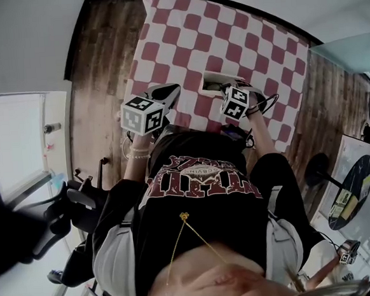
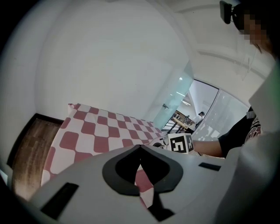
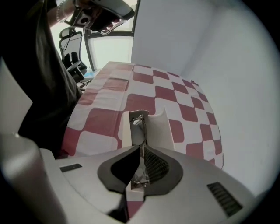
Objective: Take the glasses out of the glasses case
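Observation:
An open white glasses case (image 3: 159, 127) lies on the red-and-white checkered cloth (image 3: 113, 98), near the cloth's front edge. Thin wire-framed glasses (image 3: 138, 119) lie inside it, seen end-on. My right gripper (image 3: 141, 146) is down in the case, its jaws shut on the glasses' frame. In the head view the right gripper (image 1: 220, 84) covers most of the case. My left gripper (image 2: 140, 146) hovers over the cloth (image 2: 100, 131) to the left, shut with nothing in it. In the head view the left gripper (image 1: 170, 92) sits beside the right one, a short gap apart.
The cloth (image 1: 227, 38) covers a dark wooden table (image 1: 99, 74) that stands against a white wall. A black office chair (image 1: 68, 204) stands at the left and a round black table (image 1: 354, 188) at the right. The person's torso fills the near edge.

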A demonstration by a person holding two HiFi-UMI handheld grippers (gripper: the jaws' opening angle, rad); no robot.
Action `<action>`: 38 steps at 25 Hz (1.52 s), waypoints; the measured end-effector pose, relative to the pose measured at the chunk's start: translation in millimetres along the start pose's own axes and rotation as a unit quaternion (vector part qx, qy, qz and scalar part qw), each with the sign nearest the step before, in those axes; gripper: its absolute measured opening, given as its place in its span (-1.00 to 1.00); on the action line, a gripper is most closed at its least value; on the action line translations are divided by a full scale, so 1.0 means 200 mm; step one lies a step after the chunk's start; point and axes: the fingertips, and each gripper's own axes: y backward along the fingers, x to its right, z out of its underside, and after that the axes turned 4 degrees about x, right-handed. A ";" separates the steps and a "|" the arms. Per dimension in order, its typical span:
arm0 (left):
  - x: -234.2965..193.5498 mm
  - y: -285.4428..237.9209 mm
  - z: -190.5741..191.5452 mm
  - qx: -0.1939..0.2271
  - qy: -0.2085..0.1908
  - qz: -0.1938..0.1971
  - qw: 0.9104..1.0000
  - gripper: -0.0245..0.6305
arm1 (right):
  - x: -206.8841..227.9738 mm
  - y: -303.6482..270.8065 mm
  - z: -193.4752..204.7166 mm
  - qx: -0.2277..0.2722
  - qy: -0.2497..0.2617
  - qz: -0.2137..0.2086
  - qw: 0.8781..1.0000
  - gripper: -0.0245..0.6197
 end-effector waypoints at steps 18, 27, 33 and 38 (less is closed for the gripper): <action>0.00 -0.03 0.01 -0.006 0.004 0.013 1.000 -0.93 | 0.00 -0.08 0.00 -0.096 0.027 -0.078 0.992 -0.82; 0.05 -0.10 0.02 -0.024 -0.007 0.032 0.999 -0.93 | 0.00 -0.09 0.00 -0.107 0.025 -0.070 0.991 -0.82; 0.09 -0.13 0.03 -0.039 -0.014 0.043 0.998 -0.93 | 0.00 -0.10 0.00 -0.115 0.028 -0.070 0.991 -0.82; 0.13 -0.16 0.03 -0.046 -0.021 0.050 0.997 -0.93 | 0.00 -0.10 0.00 -0.110 0.030 -0.065 0.991 -0.82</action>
